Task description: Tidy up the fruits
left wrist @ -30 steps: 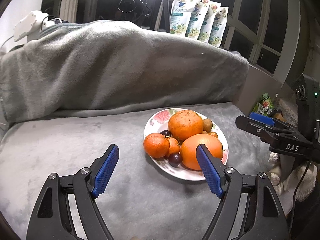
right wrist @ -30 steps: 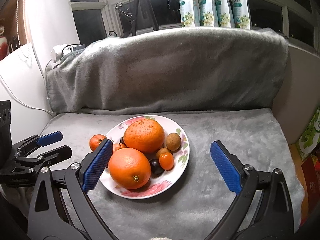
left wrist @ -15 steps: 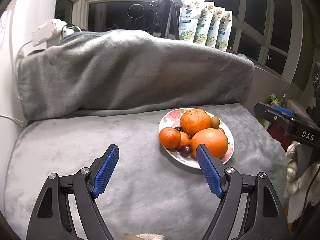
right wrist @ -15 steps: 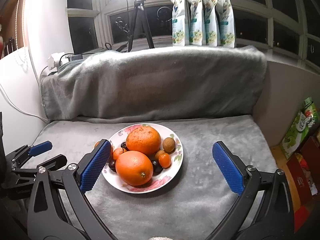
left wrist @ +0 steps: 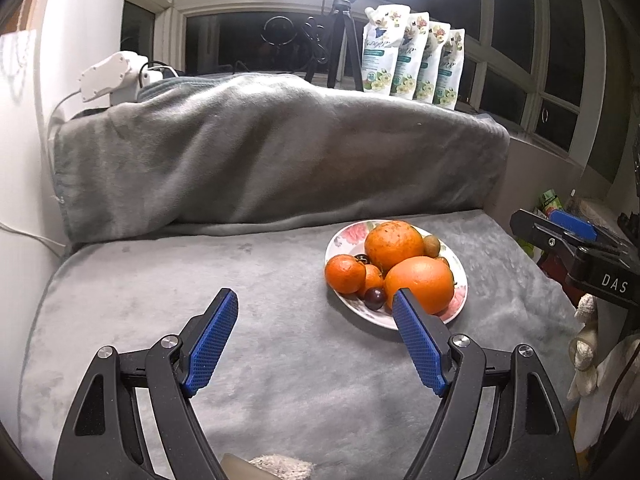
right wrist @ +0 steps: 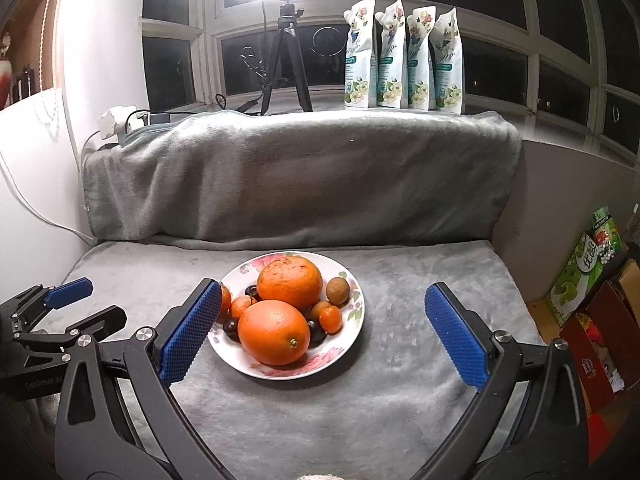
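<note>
Left gripper spread wide, empty, hanging over bare grey blanket with nothing between the blue pads; plenty of open cloth to its left, ending at a soft rounded edge beside the white wall. Behind, a draped backrest rising like a wall, so little room for a deep forward reach. Right of centre, floral plate sitting flat on the blanket, already heaped: near large orange at the front, second large orange behind it, smaller mandarins on the left side, dark grapes tucked between, a small brown fruit and a little orange one on the right. Right gripper likewise spread wide and empty, its left pad just overlapping the plate's left rim in its own view, contact not clear. Likely trouble: a nudge of the pile sending a round fruit rolling off the shallow rim onto the plush cloth and toward an edge; a pad catching the rim and tipping the plate on the yielding surface; the two tools close together on the plate's left side, risking a clash. Small grapes probably slippery and easy to crush. Farther right, a band of free blanket, then the seat's edge dropping to cardboard boxes on the floor, a poor place for a runaway fruit.
</note>
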Available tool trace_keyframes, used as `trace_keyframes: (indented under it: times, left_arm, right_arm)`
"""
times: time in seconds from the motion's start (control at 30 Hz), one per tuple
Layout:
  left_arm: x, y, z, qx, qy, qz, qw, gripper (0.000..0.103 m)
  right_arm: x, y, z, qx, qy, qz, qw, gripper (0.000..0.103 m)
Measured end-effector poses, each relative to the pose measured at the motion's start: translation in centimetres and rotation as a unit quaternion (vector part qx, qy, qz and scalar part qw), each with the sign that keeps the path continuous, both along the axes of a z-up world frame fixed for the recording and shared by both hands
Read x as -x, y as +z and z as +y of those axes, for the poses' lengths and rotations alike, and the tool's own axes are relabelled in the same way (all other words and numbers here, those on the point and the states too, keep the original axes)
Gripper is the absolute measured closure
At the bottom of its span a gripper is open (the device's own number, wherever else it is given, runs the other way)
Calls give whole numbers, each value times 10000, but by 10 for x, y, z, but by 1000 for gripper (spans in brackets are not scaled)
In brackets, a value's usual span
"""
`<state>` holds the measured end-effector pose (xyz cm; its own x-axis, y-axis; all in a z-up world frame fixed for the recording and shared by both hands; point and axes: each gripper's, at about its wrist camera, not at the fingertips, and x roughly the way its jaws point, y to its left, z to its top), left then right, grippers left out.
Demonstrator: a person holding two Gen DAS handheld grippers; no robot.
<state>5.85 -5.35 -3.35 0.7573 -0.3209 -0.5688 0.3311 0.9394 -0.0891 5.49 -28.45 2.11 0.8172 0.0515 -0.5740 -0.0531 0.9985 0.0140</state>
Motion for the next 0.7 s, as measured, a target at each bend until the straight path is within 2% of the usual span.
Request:
trace_keyframes:
  times: [0.7]
  left_arm:
    - [2, 1, 1, -38, 62, -40, 10000, 23]
  right_arm:
    - [1, -3, 4, 6, 4, 31, 10000, 0]
